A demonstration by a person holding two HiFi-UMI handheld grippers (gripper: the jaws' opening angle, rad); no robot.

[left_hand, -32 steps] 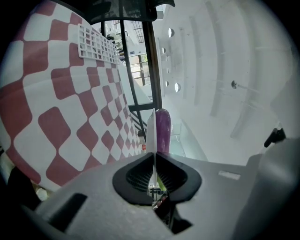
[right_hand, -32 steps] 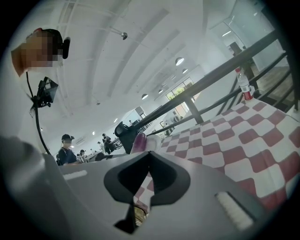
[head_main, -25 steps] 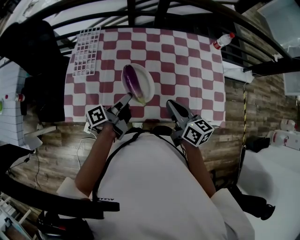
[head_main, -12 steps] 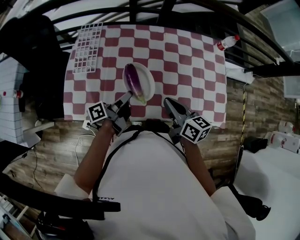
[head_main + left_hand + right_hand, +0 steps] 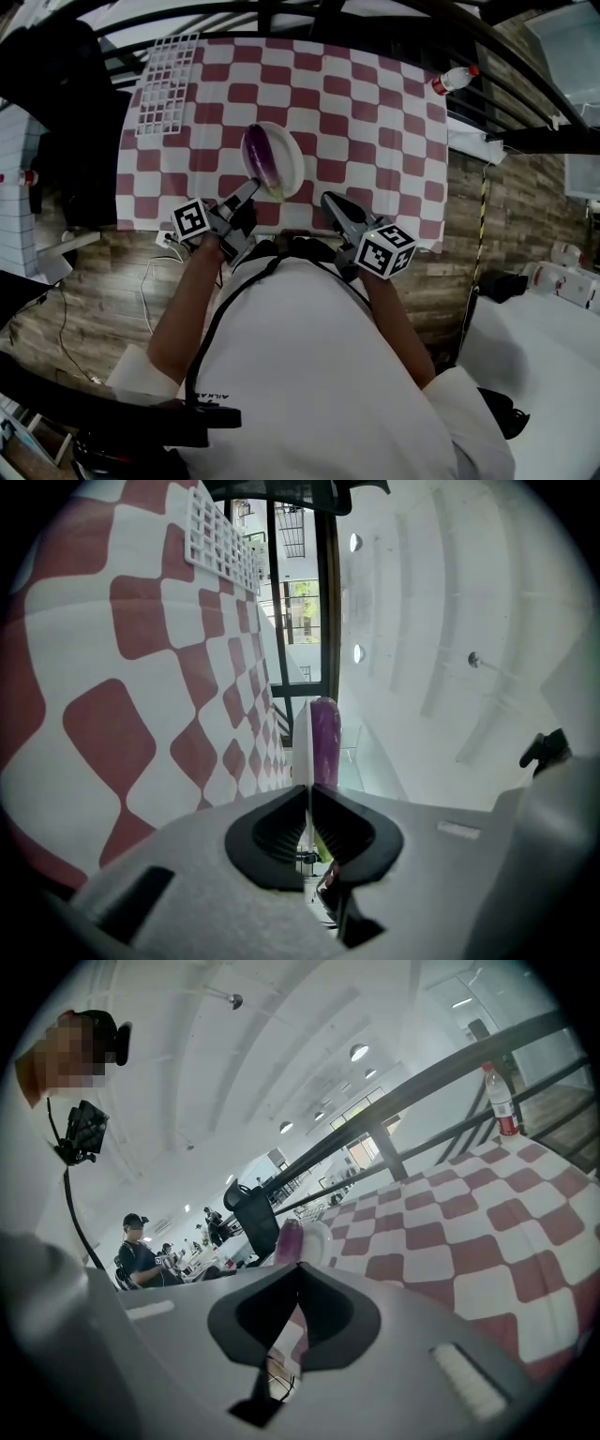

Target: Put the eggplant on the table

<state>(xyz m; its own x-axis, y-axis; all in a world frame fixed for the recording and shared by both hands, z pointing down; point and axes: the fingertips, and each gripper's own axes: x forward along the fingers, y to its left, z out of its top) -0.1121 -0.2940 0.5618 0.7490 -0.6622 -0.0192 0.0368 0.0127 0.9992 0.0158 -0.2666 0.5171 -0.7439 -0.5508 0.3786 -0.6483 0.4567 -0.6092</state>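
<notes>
While the right gripper (image 5: 327, 198) stays shut and empty at the checkered tablecloth (image 5: 375, 112) edge, the left gripper (image 5: 250, 187) stays pinched on the rim of the white plate (image 5: 293, 156), where the eggplant (image 5: 262, 157) still lies, not yet on the table.

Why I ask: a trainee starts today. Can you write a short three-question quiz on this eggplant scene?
1. True or false: the eggplant lies directly on the checkered tablecloth.
2. What is the left claw shut on? A the rim of the white plate; B the eggplant; C nothing.
3. Fill in: the white grid rack lies at the tablecloth's far ____ corner.
Key: 1 false, it lies on the white plate; 2 A; 3 left.
</notes>
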